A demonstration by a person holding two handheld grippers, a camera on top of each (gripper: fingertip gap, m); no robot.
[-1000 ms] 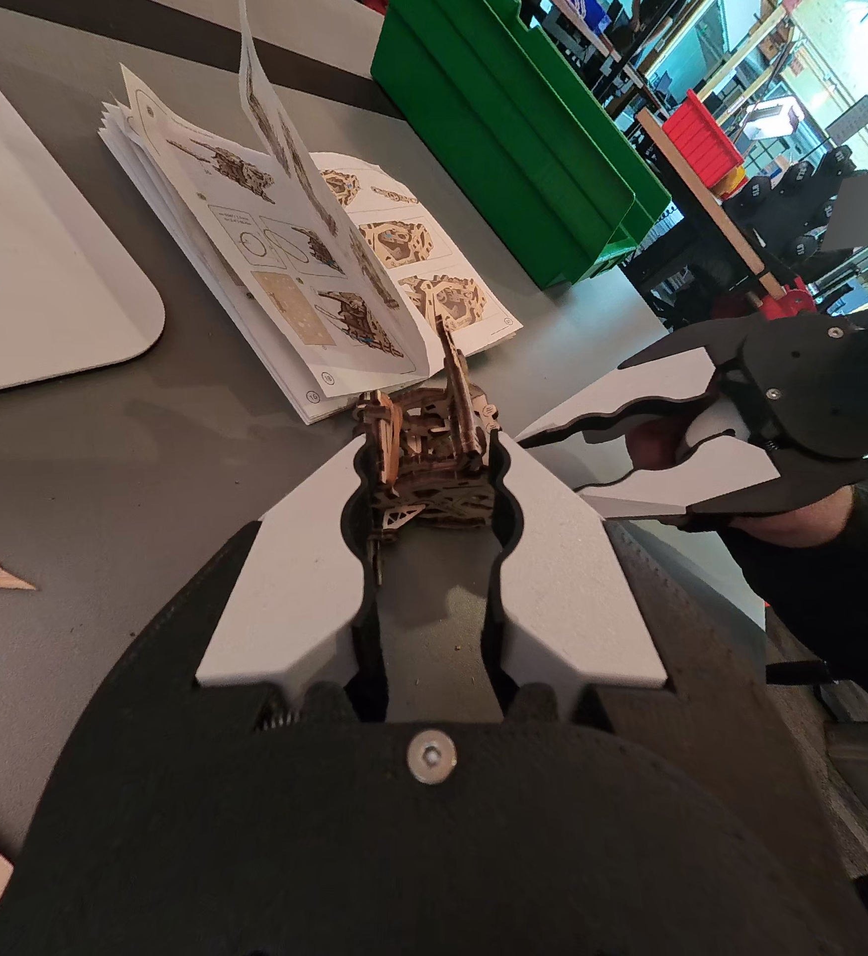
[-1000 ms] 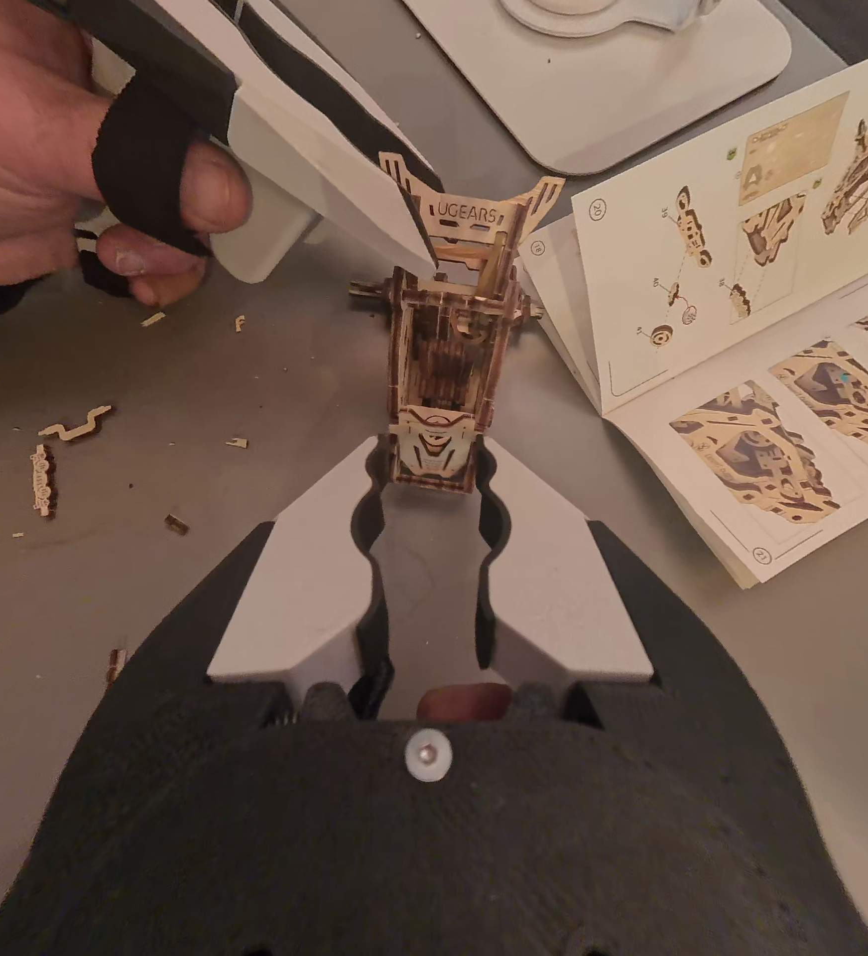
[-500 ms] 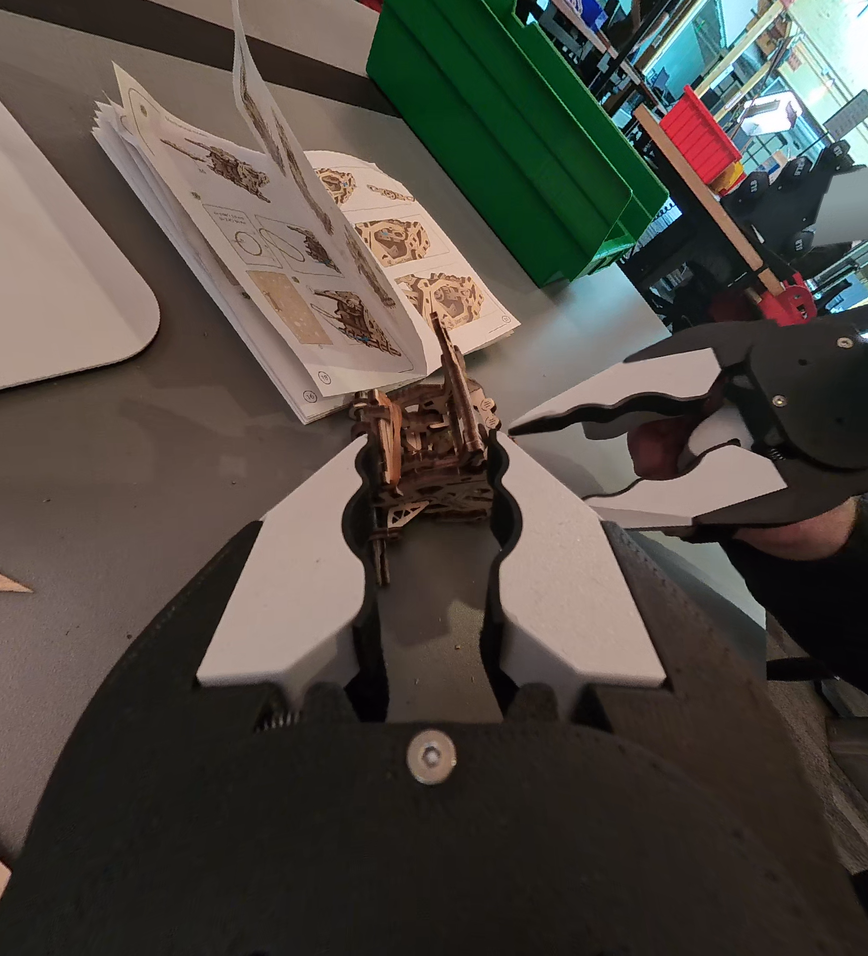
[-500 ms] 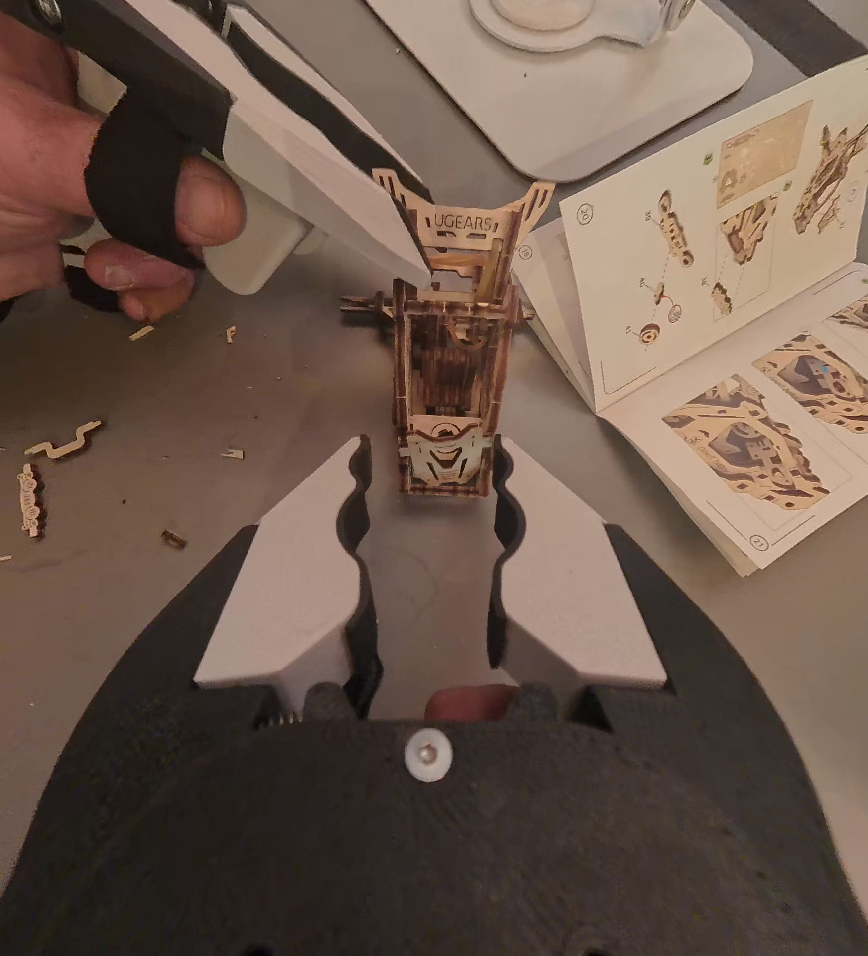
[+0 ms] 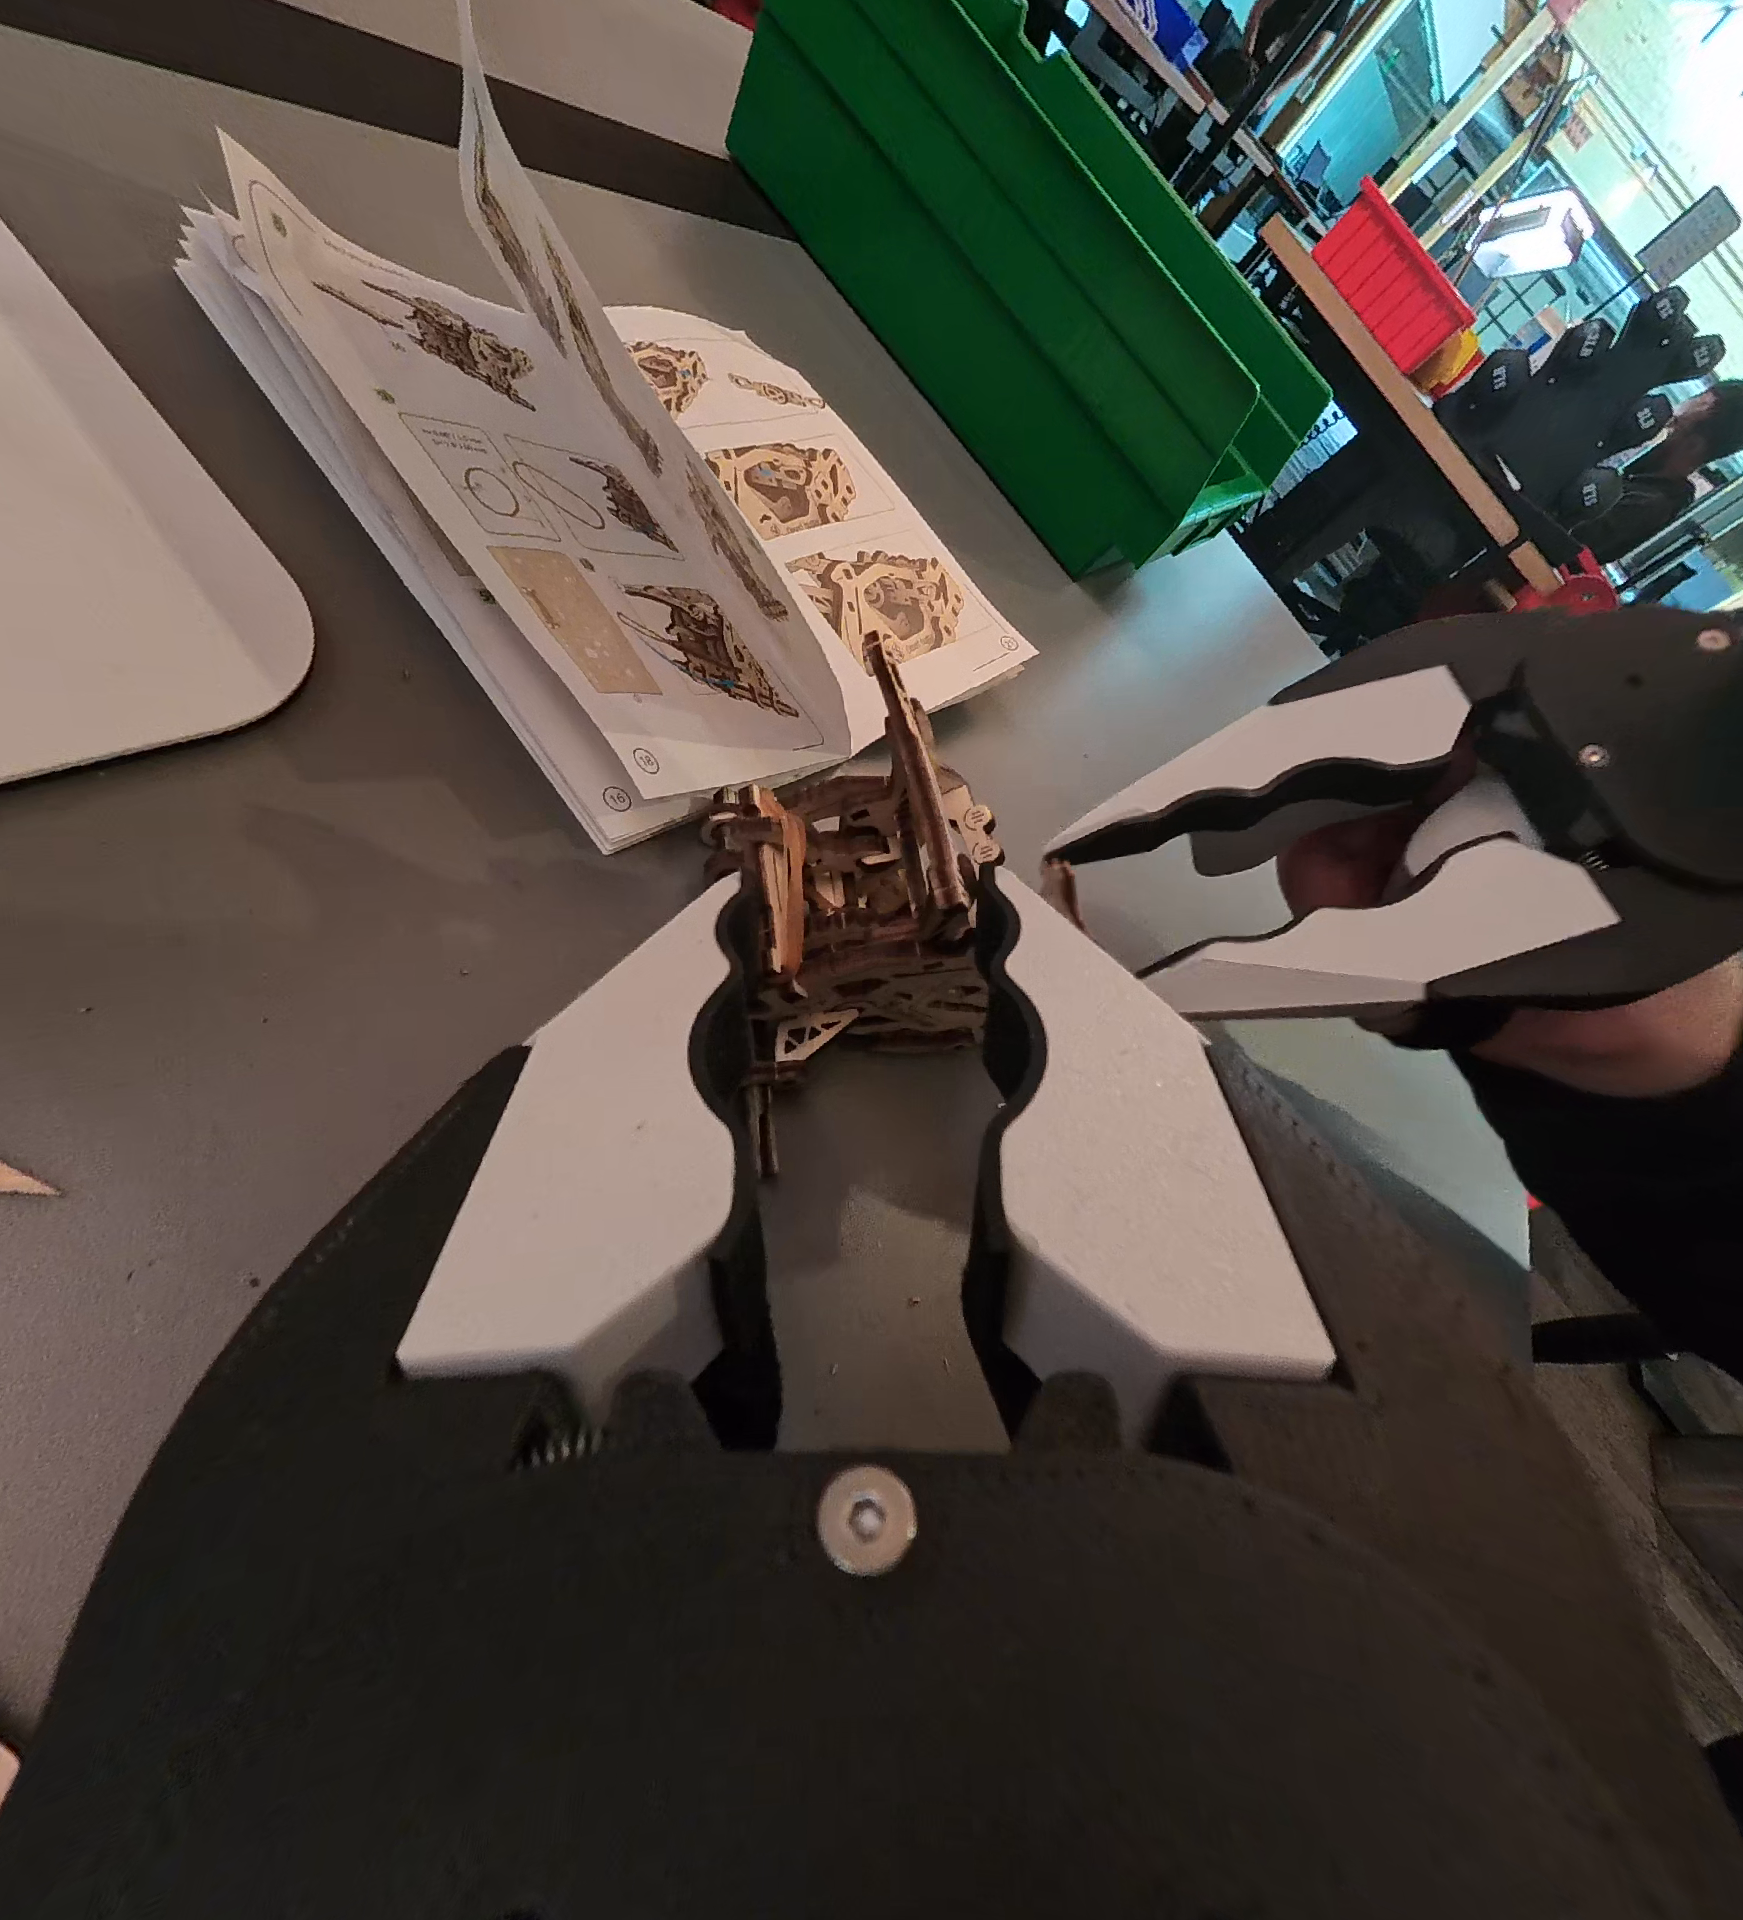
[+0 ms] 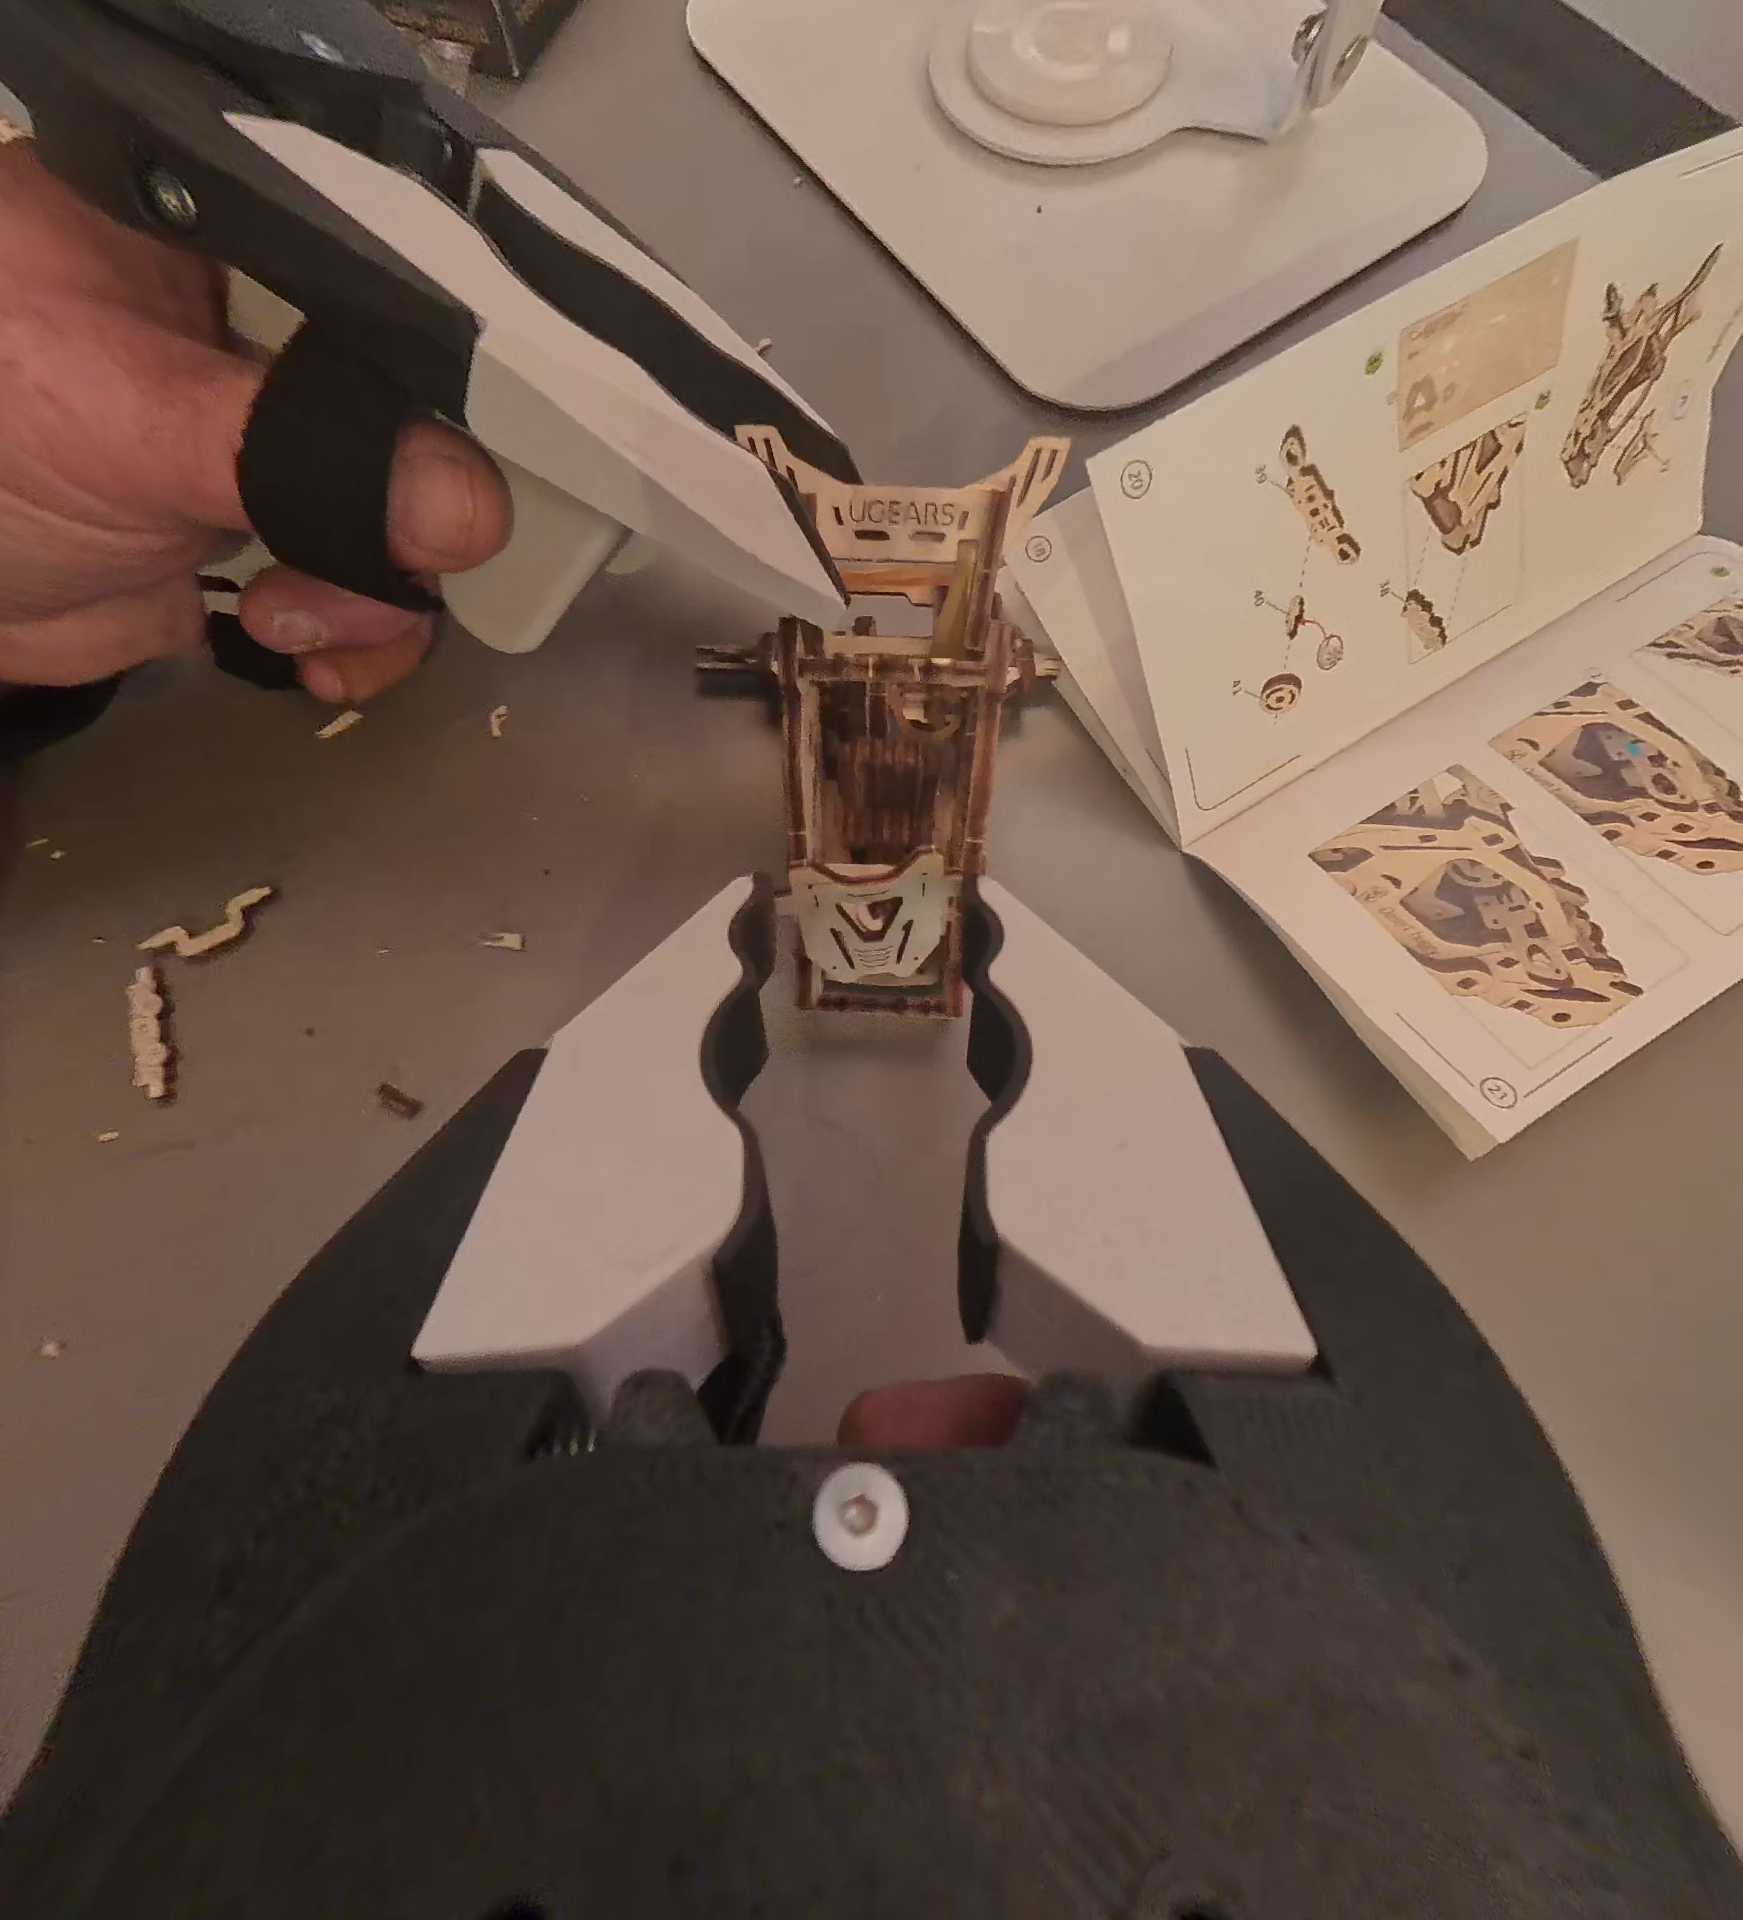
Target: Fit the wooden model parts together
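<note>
Left hand-held gripper (image 5: 851,935) clamps brown laser-cut wooden model (image 5: 851,914); right hand-held gripper (image 6: 862,935) released w/ jaws apart — regrip low, squarely.

model (image 6: 882,790) on table (image 6: 534,831) | booklet (image 6: 1418,727) right | scraps (image 6: 202,925) left

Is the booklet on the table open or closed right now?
Open. The booklet lies spread on the table with illustrated pages facing up, and one leaf stands up mid-turn.
</note>
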